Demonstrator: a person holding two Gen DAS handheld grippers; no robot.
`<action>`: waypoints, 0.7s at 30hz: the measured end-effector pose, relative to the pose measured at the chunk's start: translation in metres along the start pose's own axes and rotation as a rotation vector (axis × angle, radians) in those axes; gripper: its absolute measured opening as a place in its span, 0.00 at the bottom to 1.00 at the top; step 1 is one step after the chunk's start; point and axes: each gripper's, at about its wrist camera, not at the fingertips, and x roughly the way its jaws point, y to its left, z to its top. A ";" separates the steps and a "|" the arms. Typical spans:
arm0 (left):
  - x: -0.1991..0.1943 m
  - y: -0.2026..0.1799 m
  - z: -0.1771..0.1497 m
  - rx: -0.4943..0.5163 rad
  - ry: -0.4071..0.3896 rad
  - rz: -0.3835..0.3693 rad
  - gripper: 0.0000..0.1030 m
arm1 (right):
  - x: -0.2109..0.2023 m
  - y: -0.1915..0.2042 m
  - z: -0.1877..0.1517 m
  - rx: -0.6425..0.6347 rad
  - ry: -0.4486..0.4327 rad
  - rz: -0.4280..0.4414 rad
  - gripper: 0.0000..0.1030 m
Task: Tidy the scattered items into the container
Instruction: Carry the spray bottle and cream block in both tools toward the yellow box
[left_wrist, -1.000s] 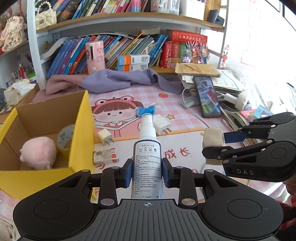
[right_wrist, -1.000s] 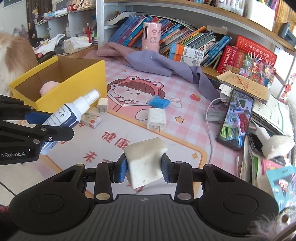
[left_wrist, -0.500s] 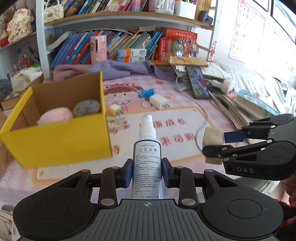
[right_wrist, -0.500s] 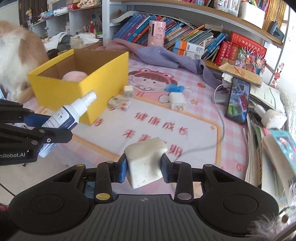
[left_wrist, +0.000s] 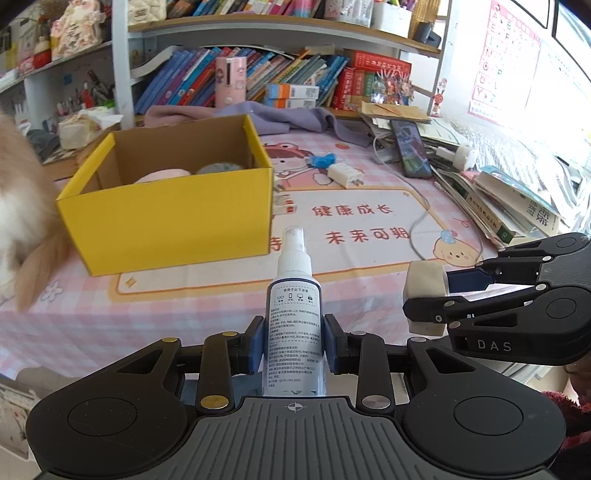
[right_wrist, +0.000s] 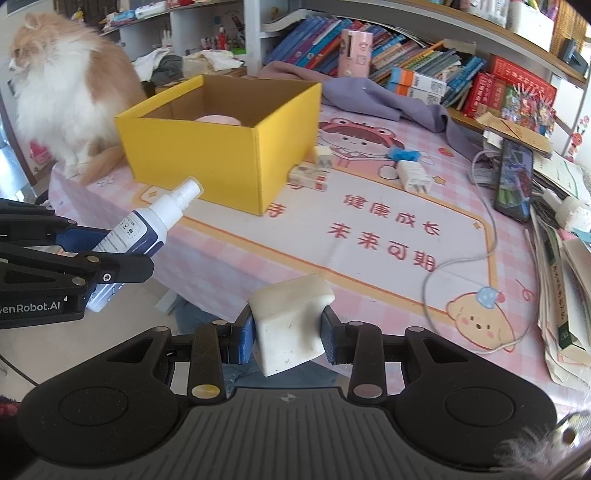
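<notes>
My left gripper is shut on a white spray bottle with a dark blue label, nozzle pointing forward. My right gripper is shut on a white foam-like block. Both hang just off the near edge of the table, side by side. The yellow cardboard box stands open ahead and to the left, holding a pink plush and a tape roll. On the pink mat lie a white charger, a small plug, a little printed box and a blue wrapper.
A fluffy orange and white cat sits at the box's left side. A phone with a white cable, stacked books and a purple cloth crowd the right and back. Bookshelves rise behind.
Both grippers have drawn back from over the mat to beyond the table's near edge, each keeping its object. The box now looks farther away and the cat has come into view.
</notes>
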 end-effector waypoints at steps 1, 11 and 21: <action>-0.002 0.002 -0.001 -0.005 -0.002 0.005 0.30 | 0.000 0.004 0.000 -0.006 -0.001 0.006 0.33; -0.018 0.022 -0.011 -0.044 -0.018 0.044 0.30 | 0.002 0.030 0.008 -0.065 -0.013 0.050 0.33; -0.032 0.044 -0.018 -0.085 -0.035 0.096 0.30 | 0.012 0.059 0.021 -0.136 -0.017 0.115 0.32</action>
